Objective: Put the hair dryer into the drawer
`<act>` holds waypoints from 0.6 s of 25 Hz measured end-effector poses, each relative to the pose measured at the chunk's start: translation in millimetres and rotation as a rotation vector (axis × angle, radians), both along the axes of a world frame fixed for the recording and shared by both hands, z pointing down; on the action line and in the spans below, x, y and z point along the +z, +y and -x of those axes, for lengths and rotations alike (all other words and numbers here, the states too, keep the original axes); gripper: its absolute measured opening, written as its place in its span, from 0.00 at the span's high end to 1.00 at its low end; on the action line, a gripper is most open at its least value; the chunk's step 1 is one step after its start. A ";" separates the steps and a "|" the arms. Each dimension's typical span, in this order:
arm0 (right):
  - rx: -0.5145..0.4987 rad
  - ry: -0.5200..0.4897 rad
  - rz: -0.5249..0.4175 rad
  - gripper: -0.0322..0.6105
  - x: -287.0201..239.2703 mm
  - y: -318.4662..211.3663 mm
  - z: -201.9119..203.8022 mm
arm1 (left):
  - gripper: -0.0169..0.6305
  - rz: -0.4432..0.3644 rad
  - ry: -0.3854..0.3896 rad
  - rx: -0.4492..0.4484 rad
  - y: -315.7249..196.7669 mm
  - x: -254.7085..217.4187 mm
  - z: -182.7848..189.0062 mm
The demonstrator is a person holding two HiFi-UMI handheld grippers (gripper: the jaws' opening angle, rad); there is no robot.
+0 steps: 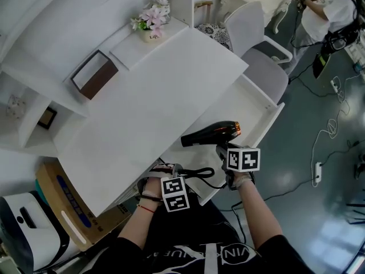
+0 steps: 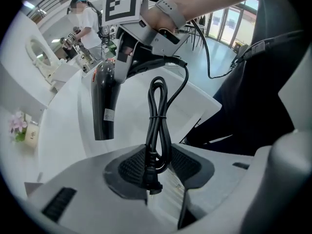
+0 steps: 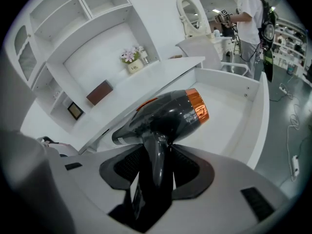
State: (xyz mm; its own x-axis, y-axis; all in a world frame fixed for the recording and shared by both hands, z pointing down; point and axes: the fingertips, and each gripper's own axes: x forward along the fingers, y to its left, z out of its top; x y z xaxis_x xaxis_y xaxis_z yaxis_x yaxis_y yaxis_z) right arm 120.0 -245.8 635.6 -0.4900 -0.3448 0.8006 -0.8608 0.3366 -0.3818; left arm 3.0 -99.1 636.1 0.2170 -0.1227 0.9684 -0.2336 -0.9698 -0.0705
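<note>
Black with a copper ring, the hair dryer (image 1: 212,133) hangs over the open drawer (image 1: 272,117) because your right gripper (image 3: 157,165) clamps its handle, while your left gripper (image 2: 157,165) pinches the bundled cord (image 2: 157,121), likely so it won't snag.

Both bare forearms reach forward from the body in the head view, side by side and close together. The left forearm (image 1: 138,221) ends at the left claw (image 1: 166,173), which points steeply down, its marker cube (image 1: 175,194) facing up toward the head. Its jaws are pressed against the folded cord (image 2: 157,126), which stands pinched between the ribbed pads (image 2: 130,165). The right forearm (image 1: 259,210) stretches a little farther out. The right claw (image 1: 223,150) tilts down and forward, and its jaws clamp the handle of the hair dryer (image 3: 165,113) from both sides.
</note>
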 end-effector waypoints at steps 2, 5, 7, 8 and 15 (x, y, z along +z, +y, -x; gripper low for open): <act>-0.018 -0.004 0.009 0.68 3.4 -4.1 4.6 | 0.72 0.003 -0.003 -0.014 -3.6 2.7 1.5; -0.032 -0.007 0.025 0.68 11.8 -12.0 11.3 | 0.72 0.005 -0.012 -0.041 -12.4 9.1 6.4; -0.040 -0.004 0.039 0.68 17.7 -17.9 14.8 | 0.72 0.006 -0.023 -0.064 -18.3 13.8 9.3; -0.044 -0.002 0.046 0.68 20.6 -20.0 16.6 | 0.72 0.007 -0.030 -0.073 -20.5 15.9 10.4; -0.104 0.025 0.063 0.68 36.8 -38.6 27.8 | 0.72 0.018 -0.054 -0.130 -34.4 26.6 11.4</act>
